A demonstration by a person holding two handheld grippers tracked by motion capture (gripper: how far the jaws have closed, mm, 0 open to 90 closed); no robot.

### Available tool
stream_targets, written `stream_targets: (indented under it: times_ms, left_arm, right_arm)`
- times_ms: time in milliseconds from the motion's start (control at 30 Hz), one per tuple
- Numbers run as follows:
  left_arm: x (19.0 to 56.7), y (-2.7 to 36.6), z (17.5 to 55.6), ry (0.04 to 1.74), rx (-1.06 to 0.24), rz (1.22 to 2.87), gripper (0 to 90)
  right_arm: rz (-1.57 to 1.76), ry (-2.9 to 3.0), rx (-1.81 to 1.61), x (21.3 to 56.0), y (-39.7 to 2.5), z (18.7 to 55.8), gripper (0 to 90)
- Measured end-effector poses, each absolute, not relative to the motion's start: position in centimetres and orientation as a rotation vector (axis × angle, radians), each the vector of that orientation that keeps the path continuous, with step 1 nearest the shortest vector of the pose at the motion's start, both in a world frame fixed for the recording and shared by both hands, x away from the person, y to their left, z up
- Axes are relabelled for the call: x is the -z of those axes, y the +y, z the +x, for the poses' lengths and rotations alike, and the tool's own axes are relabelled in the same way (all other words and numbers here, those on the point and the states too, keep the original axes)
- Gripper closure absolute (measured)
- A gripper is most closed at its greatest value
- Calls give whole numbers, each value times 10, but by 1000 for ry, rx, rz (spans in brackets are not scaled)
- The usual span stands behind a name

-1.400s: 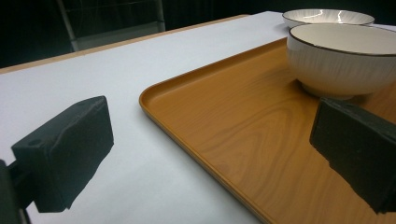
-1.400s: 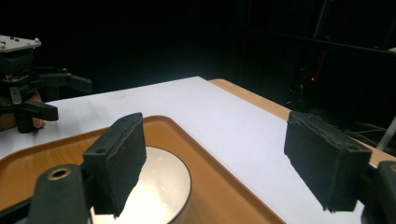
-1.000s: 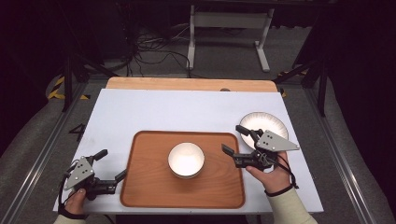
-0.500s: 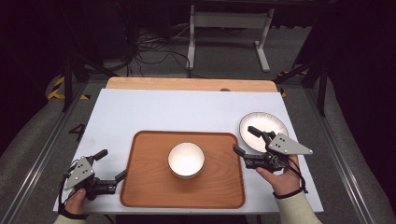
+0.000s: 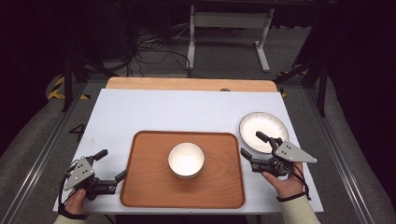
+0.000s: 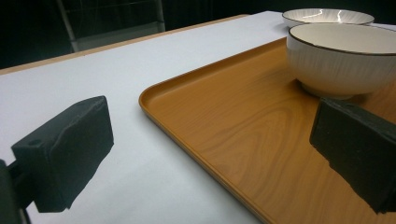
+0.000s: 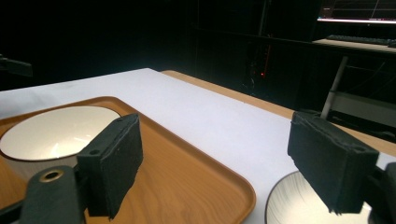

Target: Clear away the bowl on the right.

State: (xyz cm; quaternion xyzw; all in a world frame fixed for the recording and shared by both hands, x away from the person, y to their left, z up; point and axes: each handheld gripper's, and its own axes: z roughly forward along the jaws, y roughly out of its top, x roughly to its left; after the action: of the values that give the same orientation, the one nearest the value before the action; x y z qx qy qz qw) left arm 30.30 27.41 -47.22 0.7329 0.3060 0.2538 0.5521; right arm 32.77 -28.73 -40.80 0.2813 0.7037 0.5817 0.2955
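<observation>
Right gripper (image 5: 252,148) is hovering with jaws wide apart, holding nothing, one jaw over the near-left rim of the plate (image 5: 263,130), the other just off the tray's (image 5: 140,186) right edge. Left gripper (image 5: 110,164) is sitting jaws apart and empty too, straddling the tray's left rim; in the left gripper view one jaw is over the tray wood, the other over bare table (image 6: 93,70).

The bowl (image 5: 186,159) is standing upright at the tray's centre; the plate is lying on the table just right of the tray, apart from it.

Step, as a judgement: right hand is lining up on the plate rim, grab not yet made. Next move calls for sliding a jaw under the rim and closing.

Room: the tray's raised lip is the thing to clear. Plenty of open table beyond the tray; near edge is close behind both hands.
</observation>
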Motion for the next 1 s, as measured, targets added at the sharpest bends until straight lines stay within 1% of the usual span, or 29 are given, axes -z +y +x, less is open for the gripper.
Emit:
stream_targets:
  times_ms: [300,533,1000]
  left_arm:
    - [472,274,303,724,-601,1733,2]
    - [472,274,303,723,-601,1733,2]
    - [472,274,303,726,-598,1735,2]
  right_arm:
    - [803,1870,-1517,428,-298,326,189]
    - [833,1891,-1501,439,-301,325,171]
    - [876,1899,-1492,456,-305,323,171]
